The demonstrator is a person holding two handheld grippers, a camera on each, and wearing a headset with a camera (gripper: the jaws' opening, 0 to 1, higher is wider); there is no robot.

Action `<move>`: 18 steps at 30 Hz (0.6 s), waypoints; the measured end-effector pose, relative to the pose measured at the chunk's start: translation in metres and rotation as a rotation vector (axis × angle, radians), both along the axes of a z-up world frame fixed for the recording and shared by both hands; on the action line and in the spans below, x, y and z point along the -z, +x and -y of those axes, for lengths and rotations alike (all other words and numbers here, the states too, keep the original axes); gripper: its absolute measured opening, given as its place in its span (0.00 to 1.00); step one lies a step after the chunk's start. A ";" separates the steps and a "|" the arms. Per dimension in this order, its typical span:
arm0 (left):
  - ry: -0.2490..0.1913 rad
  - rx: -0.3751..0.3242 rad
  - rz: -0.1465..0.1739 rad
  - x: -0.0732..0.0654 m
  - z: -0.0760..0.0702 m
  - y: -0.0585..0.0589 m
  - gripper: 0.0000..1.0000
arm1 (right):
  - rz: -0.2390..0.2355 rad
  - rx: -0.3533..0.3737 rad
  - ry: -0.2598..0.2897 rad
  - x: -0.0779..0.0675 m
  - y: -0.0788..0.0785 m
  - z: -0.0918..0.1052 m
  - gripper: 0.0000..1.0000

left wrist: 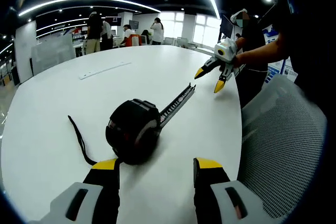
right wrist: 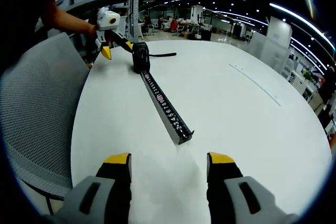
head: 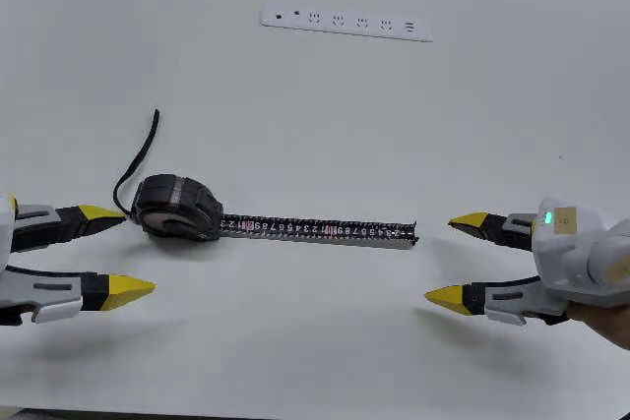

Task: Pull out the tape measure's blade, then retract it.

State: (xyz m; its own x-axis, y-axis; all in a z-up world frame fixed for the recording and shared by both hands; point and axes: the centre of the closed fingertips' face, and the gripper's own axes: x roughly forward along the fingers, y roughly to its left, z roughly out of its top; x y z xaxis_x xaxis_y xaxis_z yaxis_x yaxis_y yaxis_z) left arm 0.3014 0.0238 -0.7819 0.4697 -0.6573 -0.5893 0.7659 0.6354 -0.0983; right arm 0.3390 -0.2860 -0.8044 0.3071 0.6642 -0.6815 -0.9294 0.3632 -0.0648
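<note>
**Now the blade lies drawn out, both grippers clear of it**

Flat on the white tabletop [head: 295, 125] rests the black tape measure [head: 177, 207]. Its round case sits toward the person's left. Its blade [head: 315, 230] runs straight out to the right, numbered face up, and ends in a small hook [head: 412, 236]. A black wrist strap [head: 138, 159] curls away from the far left side of the case and lies loose on the tabletop.

The left gripper [head: 136, 251] hovers just beside the case on its left. Its yellow-tipped jaws are spread apart and hold nothing. In the left gripper view the case sits right ahead of the jaws, closer to the left one. Whether that tip touches the case cannot be told.

The right gripper [head: 440, 259] hangs beyond the hook end of the blade. Its jaws are also spread wide and empty. In the right gripper view bare tabletop shows between its tips and the hook, and the blade leads away from it toward the case.

A white power strip [head: 345, 24] lies at the far side of the tabletop, well apart from the tape measure. A grey mesh chair [right wrist: 37, 114] stands against the near edge of the tabletop.
</note>
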 end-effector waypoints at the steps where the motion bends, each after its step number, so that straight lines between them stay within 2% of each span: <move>1: -0.003 -0.009 0.005 -0.001 0.000 0.000 0.55 | 0.000 0.006 0.002 0.000 -0.001 0.000 0.58; 4: -0.024 -0.048 0.030 -0.005 0.000 0.000 0.57 | -0.002 0.043 0.022 0.001 -0.006 0.000 0.59; 6: -0.020 -0.065 0.062 -0.008 -0.001 0.001 0.60 | -0.002 0.068 0.042 0.000 -0.009 -0.002 0.61; 11: -0.038 -0.096 0.092 -0.013 0.002 0.000 0.64 | 0.007 0.110 0.073 -0.003 -0.017 -0.008 0.65; 16: -0.041 -0.128 0.106 -0.013 0.006 -0.004 0.72 | 0.004 0.167 0.114 -0.008 -0.024 -0.014 0.69; 18: -0.057 -0.135 0.102 -0.014 0.010 -0.006 0.77 | 0.008 0.181 0.129 -0.011 -0.026 -0.017 0.70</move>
State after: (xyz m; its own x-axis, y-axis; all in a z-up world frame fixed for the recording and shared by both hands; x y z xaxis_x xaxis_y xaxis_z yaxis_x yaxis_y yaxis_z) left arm 0.2959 0.0142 -0.7675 0.6114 -0.6156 -0.4973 0.6821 0.7285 -0.0631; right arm 0.3133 -0.2686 -0.7936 0.4343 0.6797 -0.5912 -0.8482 0.5295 -0.0143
